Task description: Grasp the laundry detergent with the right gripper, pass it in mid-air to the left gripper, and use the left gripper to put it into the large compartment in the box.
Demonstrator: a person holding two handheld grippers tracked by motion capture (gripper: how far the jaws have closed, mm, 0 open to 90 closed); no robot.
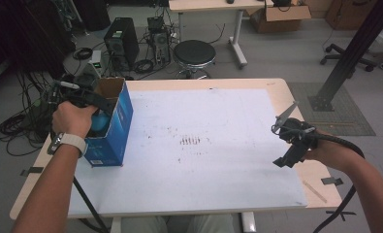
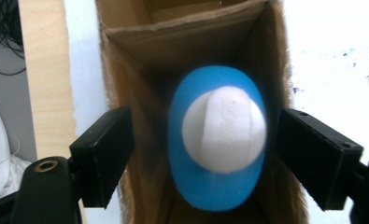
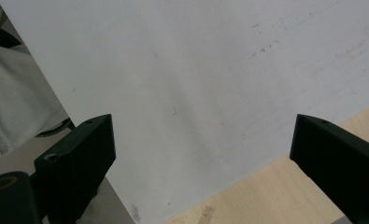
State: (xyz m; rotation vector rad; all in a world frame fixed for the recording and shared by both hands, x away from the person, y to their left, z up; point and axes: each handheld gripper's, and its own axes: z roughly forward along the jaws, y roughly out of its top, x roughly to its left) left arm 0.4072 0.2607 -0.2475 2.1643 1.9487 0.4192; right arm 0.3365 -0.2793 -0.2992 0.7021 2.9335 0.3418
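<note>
An open-topped blue carton (image 1: 117,127) with a brown cardboard inside (image 2: 140,42) stands at the left edge of the white board (image 1: 203,121). A blue oval object with a white domed middle (image 2: 217,140) sits within the carton's opening, and a bit of blue (image 1: 99,123) shows there from above. My left gripper (image 2: 205,154) is open at the carton's mouth (image 1: 102,112), with one jaw on each side of the object and apart from it. My right gripper (image 1: 283,160) hangs open over the board's right edge (image 3: 173,70), holding nothing (image 3: 203,154).
The board lies on a light wooden table (image 1: 281,92). On the floor beyond are a black stool (image 1: 194,53), computer towers (image 1: 121,41) and tangled cables (image 1: 19,126). A black slanted post (image 1: 354,48) stands at the right, with a cardboard box (image 1: 279,14) behind it.
</note>
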